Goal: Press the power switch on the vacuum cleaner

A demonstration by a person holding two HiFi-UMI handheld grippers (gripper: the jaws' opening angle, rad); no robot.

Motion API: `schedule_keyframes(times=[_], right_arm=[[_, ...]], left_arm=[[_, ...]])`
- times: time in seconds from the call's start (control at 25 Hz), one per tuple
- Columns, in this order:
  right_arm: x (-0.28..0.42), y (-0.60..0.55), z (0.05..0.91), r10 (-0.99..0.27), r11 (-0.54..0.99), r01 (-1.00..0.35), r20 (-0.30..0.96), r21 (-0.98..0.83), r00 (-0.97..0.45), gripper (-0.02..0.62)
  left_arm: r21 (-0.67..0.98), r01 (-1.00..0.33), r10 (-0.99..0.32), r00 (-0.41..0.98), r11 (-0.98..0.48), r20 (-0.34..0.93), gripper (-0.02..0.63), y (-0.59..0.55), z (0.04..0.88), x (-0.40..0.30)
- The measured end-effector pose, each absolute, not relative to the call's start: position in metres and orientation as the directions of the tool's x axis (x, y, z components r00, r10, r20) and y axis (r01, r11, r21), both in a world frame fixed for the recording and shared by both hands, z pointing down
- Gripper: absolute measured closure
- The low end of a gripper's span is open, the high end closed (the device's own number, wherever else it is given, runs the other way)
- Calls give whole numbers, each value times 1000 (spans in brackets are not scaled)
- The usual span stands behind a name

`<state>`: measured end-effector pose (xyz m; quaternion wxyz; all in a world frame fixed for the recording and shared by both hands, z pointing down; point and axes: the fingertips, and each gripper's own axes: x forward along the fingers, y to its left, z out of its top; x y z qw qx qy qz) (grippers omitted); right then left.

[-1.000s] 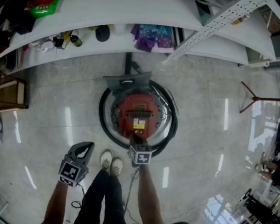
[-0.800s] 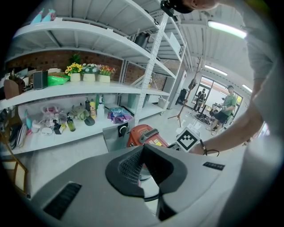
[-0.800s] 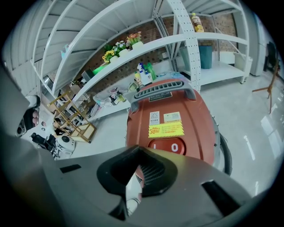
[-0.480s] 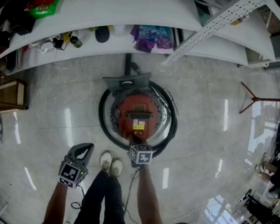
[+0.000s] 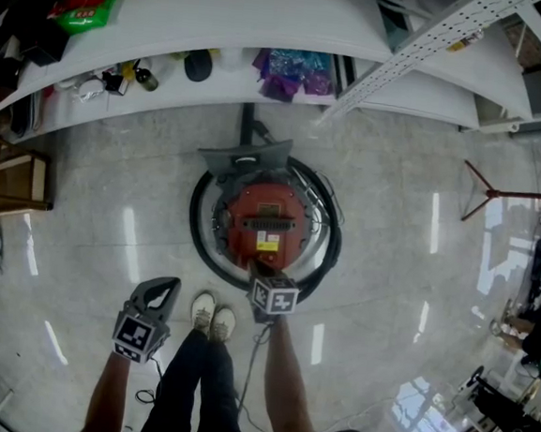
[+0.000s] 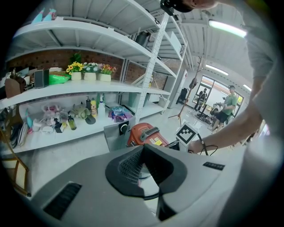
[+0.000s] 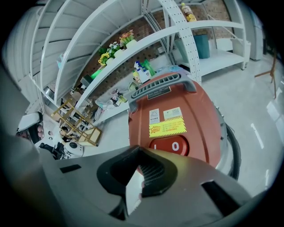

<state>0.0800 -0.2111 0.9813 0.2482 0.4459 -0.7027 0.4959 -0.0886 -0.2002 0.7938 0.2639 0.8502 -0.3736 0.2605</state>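
The vacuum cleaner (image 5: 268,221), a red round-bodied unit, stands on the glossy tiled floor (image 5: 388,268) directly ahead of the person's shoes (image 5: 213,314) and just in front of the white shelving (image 5: 222,18). A black hose (image 5: 197,227) lies coiled in a ring around its body. The right gripper (image 5: 259,271) is extended to the near edge of the machine, its marker cube over the hose ring. In the right gripper view its jaws are drawn together with nothing between them, and their tips sit at the near left end of the power switch (image 7: 171,145), a red oval rocker marked "I" and "O" on the top of the casing. Whether the tips actually bear on the rocker cannot be confirmed from any view. A yellow label (image 7: 167,127) is fixed just beyond the switch, and a black carry handle (image 7: 162,85) spans the far side of the casing. The left gripper (image 5: 157,293) is held well clear of the machine, over bare floor to the left of the shoes. The left gripper view shows its jaws likewise closed tip to tip and holding nothing; past them the vacuum cleaner and the right gripper's marker cube are visible to the right of centre. Bottles and assorted small articles occupy the lower shelf behind the machine.
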Motion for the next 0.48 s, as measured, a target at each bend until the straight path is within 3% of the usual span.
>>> schedule_keyframes(times=[0.48], right_arm=[[76, -209, 985, -362, 151, -892, 816, -425, -450, 584]], left_arm=[[248, -765, -497, 592, -594, 634, 598, -198, 791, -86]])
